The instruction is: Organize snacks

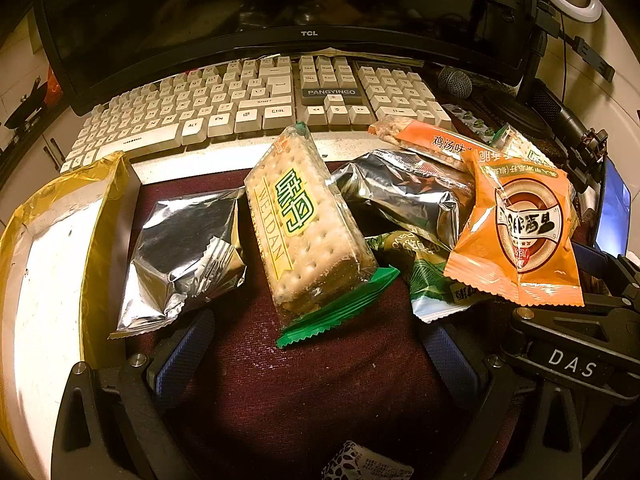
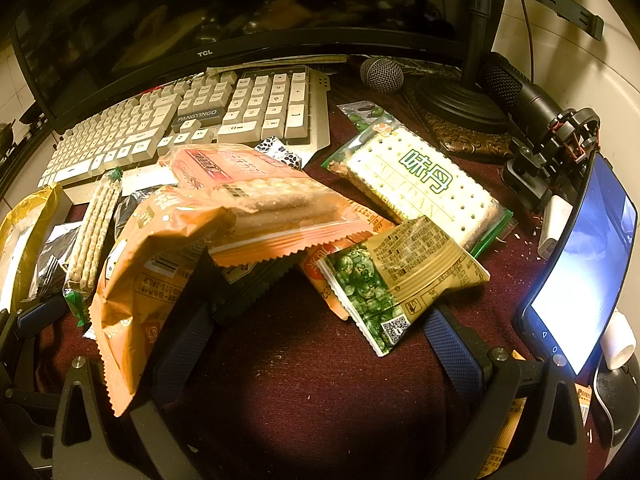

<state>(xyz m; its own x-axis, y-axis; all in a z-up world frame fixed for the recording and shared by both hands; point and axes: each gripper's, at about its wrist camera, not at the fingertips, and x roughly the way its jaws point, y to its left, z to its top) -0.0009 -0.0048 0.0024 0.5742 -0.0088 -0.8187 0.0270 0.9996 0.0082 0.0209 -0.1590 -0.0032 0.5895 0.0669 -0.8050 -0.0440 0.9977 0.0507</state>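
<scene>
We see the L gripper [image 1: 316, 344] open, fingers wide apart, nothing between them, low over the maroon cloth [image 1: 312, 392] on the desk. Just ahead: cracker pack [image 1: 304, 224], long axis running from near edge toward the keyboard [image 1: 256, 104], green crimped end pointing at us, tilted up w/ far end higher. Silver foil pack [image 1: 184, 252] just left of it, apart. Second silver pack [image 1: 404, 196] to the right, partly under the orange round-logo pack [image 1: 520, 232]. Green pea packet [image 1: 424, 276] mostly buried under those; label hard to read. Yellow bag [image 1: 52, 248] at left edge, cut off by frame.

R gripper [image 2: 316, 336] also open, empty. In the right wrist view an orange bag [image 2: 152, 280] hangs over its left finger [image 2: 188, 340], touching or not we can't tell. Pea packet [image 2: 400, 280] lies diagonal just past the right finger. Second cracker pack [image 2: 420, 184] flat, long axis diagonal toward the far-left. Phone [image 2: 580, 264] at right edge, propped upright. Leopard-print wrapper [image 1: 368, 466] at bottom of the left wrist view, cut off.
</scene>
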